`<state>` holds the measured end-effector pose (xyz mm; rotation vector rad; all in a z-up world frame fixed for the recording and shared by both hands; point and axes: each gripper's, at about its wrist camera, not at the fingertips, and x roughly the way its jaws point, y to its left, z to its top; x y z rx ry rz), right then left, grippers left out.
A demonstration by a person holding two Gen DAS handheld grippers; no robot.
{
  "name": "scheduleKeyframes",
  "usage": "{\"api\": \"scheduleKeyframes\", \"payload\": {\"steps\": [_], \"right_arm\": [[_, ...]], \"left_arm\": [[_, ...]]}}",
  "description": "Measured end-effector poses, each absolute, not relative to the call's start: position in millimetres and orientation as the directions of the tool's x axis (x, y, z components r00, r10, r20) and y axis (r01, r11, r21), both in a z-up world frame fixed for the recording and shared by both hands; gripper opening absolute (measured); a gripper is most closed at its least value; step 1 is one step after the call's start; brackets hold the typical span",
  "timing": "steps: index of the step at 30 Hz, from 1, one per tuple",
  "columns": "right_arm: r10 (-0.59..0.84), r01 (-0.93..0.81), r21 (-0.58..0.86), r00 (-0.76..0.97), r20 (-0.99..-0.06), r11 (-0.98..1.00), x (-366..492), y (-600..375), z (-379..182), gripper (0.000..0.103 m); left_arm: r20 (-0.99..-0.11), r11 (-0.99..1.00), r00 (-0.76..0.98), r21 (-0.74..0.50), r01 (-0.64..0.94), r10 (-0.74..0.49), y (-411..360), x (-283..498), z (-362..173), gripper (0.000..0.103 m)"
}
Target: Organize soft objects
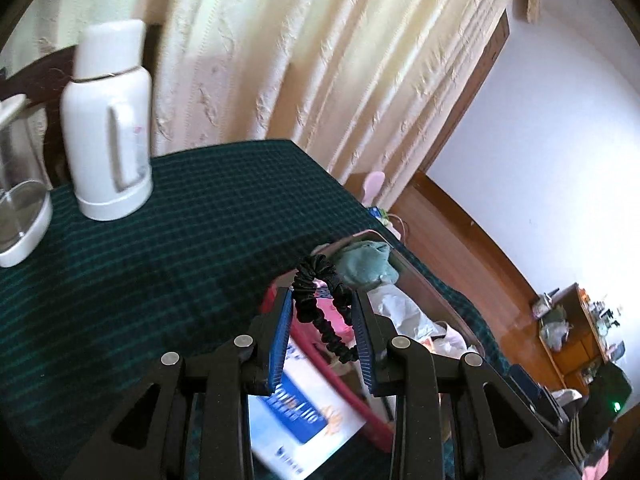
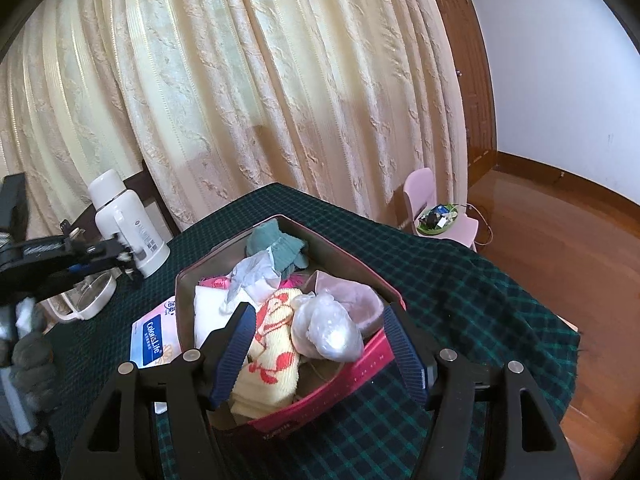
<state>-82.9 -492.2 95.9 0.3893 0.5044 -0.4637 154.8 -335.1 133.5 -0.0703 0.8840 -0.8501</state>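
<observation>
My left gripper point(image 1: 322, 300) is shut on a black scrunchie point(image 1: 320, 304), stretched between its blue pads above the near corner of the red box point(image 1: 276, 292). The red box point(image 2: 376, 350) holds a green cloth point(image 2: 276, 242), a yellow and red towel point(image 2: 272, 336), a white plastic bag point(image 2: 328, 328), pink fabric point(image 2: 352, 296) and white paper. My right gripper point(image 2: 318, 320) is open and empty just above the box's near edge. The left gripper also shows at the left of the right wrist view point(image 2: 124, 258).
The table has a dark green checked cloth point(image 2: 460, 280). A white thermos point(image 1: 108, 120) and a white-based clear jug point(image 1: 20, 216) stand at the back left. A blue and white tissue pack point(image 2: 152, 334) lies left of the box. A pink chair point(image 2: 436, 204) stands beyond the table.
</observation>
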Motion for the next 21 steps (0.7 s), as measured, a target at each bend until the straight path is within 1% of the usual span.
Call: {"api": "scheduleKeyframes", "payload": {"steps": [8,10,11,12,14,16,21], "right_arm": [[-0.297,0.489,0.245,0.783,-0.547,0.837,-84.5,-488.8,93.3,0.07],[-0.293,0.489,0.25,0.782,-0.55,0.836,-84.2,-488.9,91.9,0.07],[-0.291,0.489,0.252,0.782,-0.551,0.835,-84.6,-488.9,91.4,0.07],[-0.288,0.487,0.255,0.783,-0.552,0.835,-85.2,-488.6,91.1,0.07],[-0.286,0.485,0.256,0.784,-0.552,0.836,-86.4,-487.7,90.8,0.071],[-0.283,0.482,0.257,0.785,-0.551,0.838,-86.6,-486.6,90.4,0.074],[-0.27,0.473,0.263,0.788,-0.553,0.841,-86.6,-482.8,90.4,0.076]], "left_arm": [[-0.703,0.672,0.288,-0.355,0.65,-0.65,-383.5,159.9,116.8,0.032],[-0.722,0.674,0.275,-0.343,0.654,-0.635,-395.3,160.3,112.2,0.044],[-0.733,0.678,0.267,-0.341,0.651,-0.626,-399.3,161.0,109.4,0.058],[-0.743,0.685,0.261,-0.342,0.643,-0.616,-402.1,161.9,106.3,0.066],[-0.739,0.692,0.264,-0.355,0.629,-0.619,-402.3,161.6,102.2,0.067],[-0.741,0.695,0.265,-0.355,0.626,-0.617,-402.3,162.7,98.9,0.069],[-0.747,0.704,0.263,-0.36,0.612,-0.611,-394.5,165.8,92.9,0.069]]}}
